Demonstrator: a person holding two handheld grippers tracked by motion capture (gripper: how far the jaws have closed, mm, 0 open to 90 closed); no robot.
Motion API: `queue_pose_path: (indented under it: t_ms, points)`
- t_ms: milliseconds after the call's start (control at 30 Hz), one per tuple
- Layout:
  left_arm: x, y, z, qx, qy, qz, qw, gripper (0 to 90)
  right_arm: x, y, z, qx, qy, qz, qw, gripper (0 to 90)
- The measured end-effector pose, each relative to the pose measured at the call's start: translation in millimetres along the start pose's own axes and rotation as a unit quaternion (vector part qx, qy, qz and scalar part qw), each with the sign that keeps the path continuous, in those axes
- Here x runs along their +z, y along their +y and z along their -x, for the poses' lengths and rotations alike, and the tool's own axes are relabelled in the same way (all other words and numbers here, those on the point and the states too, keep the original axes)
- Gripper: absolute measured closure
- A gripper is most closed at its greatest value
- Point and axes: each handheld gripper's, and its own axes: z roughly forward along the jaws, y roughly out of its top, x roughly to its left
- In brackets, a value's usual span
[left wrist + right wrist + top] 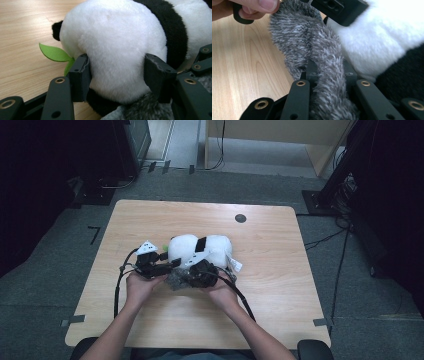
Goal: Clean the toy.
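A white and black panda plush [200, 249] lies at the middle of the wooden table [280, 270]. My left gripper [170, 264] comes in from the plush's left. In the left gripper view my left gripper [116, 75] is shut on a round white part of the panda [112, 37], one pad pressing each side, with a green felt leaf [53, 53] beside it. A grey furry piece [176, 279] lies against the panda's near side. My right gripper [328, 72] is shut on this grey fur [312, 42], which runs up between its jaws, beside the panda [374, 37].
A white tag [234, 265] sticks out at the panda's right. A black round grommet [240, 218] sits in the far part of the tabletop. Cables trail from both grippers toward the near edge. A thumb [262, 5] shows by the fur.
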Motion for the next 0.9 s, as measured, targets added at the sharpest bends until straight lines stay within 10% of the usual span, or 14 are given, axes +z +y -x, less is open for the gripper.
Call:
queue_pose_path:
  t_ms: [900]
  points:
    - [0.0, -0.5, 0.0, 0.004, 0.003, 0.000, 1.0000, 41.7, -64.0, -31.2, 15.8, 0.012, -0.028, 0.013, 0.9994, 75.3]
